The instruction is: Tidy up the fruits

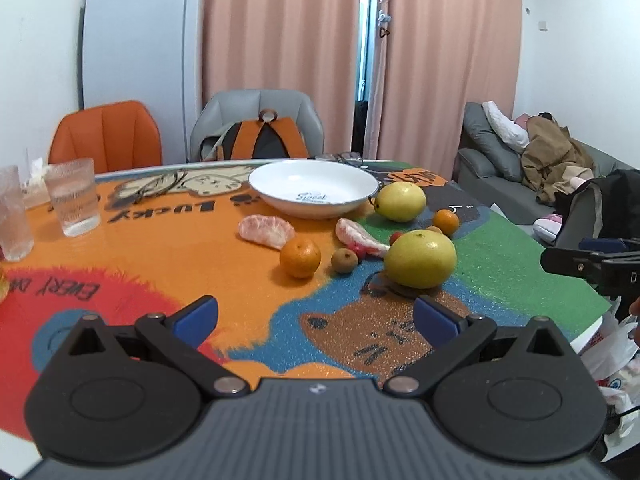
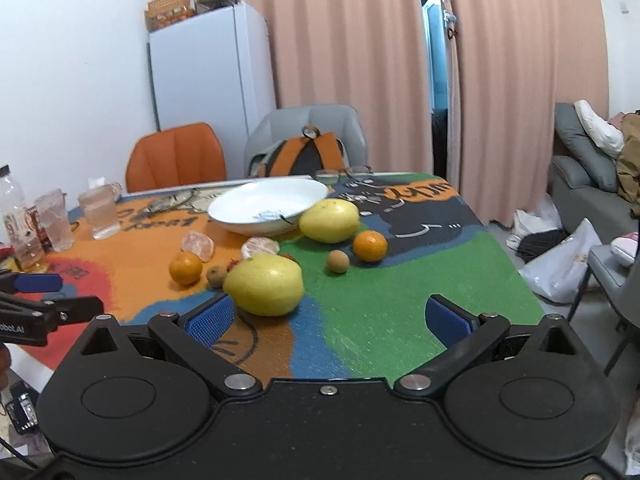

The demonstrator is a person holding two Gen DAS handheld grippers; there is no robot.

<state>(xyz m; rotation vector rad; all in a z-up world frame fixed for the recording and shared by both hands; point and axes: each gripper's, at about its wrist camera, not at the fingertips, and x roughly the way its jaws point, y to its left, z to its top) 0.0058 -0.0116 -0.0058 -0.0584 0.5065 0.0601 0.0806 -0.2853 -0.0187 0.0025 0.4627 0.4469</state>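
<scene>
An empty white bowl (image 1: 312,192) (image 2: 268,206) stands at the far middle of the table. In front of it lie two yellow pomelos (image 1: 420,258) (image 1: 400,201), two tangerines (image 1: 300,257) (image 1: 446,221), two peeled pomelo pieces (image 1: 266,231) (image 1: 360,237) and a small brown longan (image 1: 344,261). The near pomelo (image 2: 264,285) lies just ahead of my right gripper's left pad (image 2: 210,322). My left gripper (image 1: 316,320) is open and empty, short of the fruit. My right gripper (image 2: 330,320) is open and empty over the green patch.
Drinking glasses (image 1: 74,202) and a bottle (image 2: 16,224) stand at the table's left side. Orange (image 1: 106,134) and grey (image 1: 258,120) chairs, one with a backpack, stand behind. A sofa (image 1: 520,184) and white bags (image 2: 560,264) are to the right.
</scene>
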